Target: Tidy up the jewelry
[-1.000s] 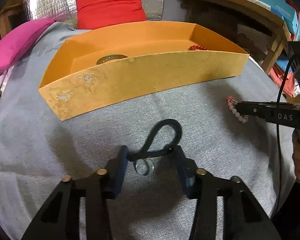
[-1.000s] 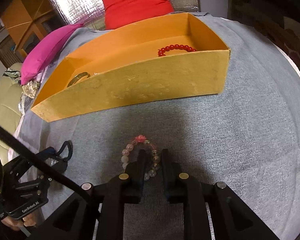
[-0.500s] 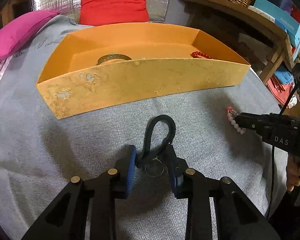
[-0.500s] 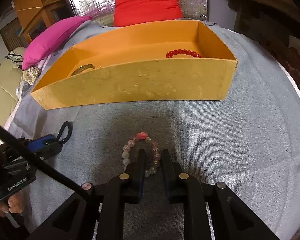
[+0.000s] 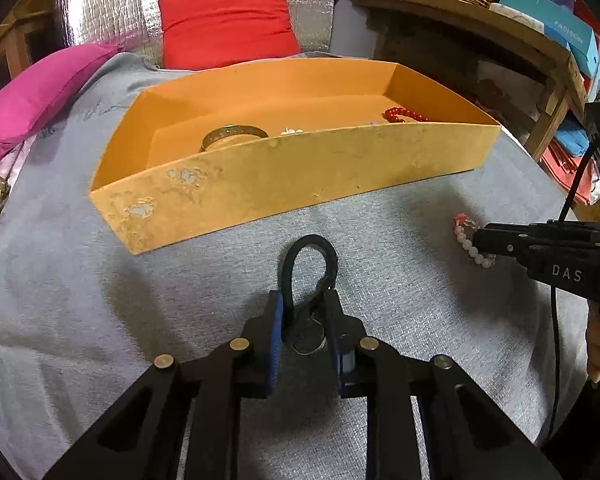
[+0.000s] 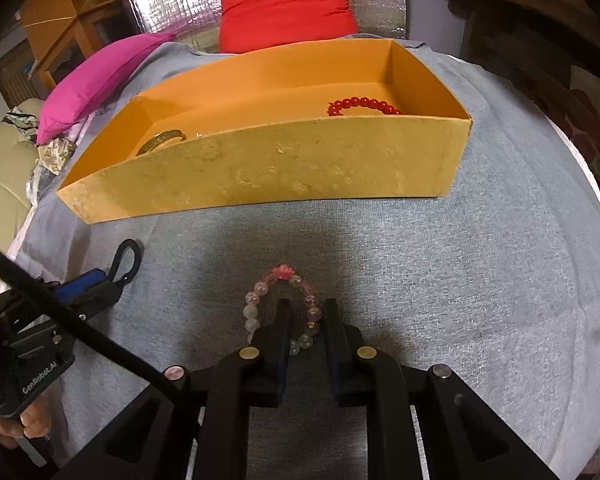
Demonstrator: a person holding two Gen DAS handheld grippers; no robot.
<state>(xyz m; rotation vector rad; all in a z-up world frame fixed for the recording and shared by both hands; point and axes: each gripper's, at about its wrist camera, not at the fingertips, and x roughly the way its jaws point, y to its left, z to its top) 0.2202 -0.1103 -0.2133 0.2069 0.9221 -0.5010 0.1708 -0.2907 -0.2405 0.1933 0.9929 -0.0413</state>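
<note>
Right tool [image 6: 305, 312] clamps pale bead bracelet [image 6: 284, 308]; orange box [image 6: 260, 168] beyond.

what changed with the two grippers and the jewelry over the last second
The left gripper narrowed from wide open to shut on the black cord loop with the metal ring, which was drawn from splayed to upright between its fingers. The right gripper stayed shut on the pale pink beaded bracelet. The orange cardboard box, red bead bracelet and gold bangle stayed put.
</note>
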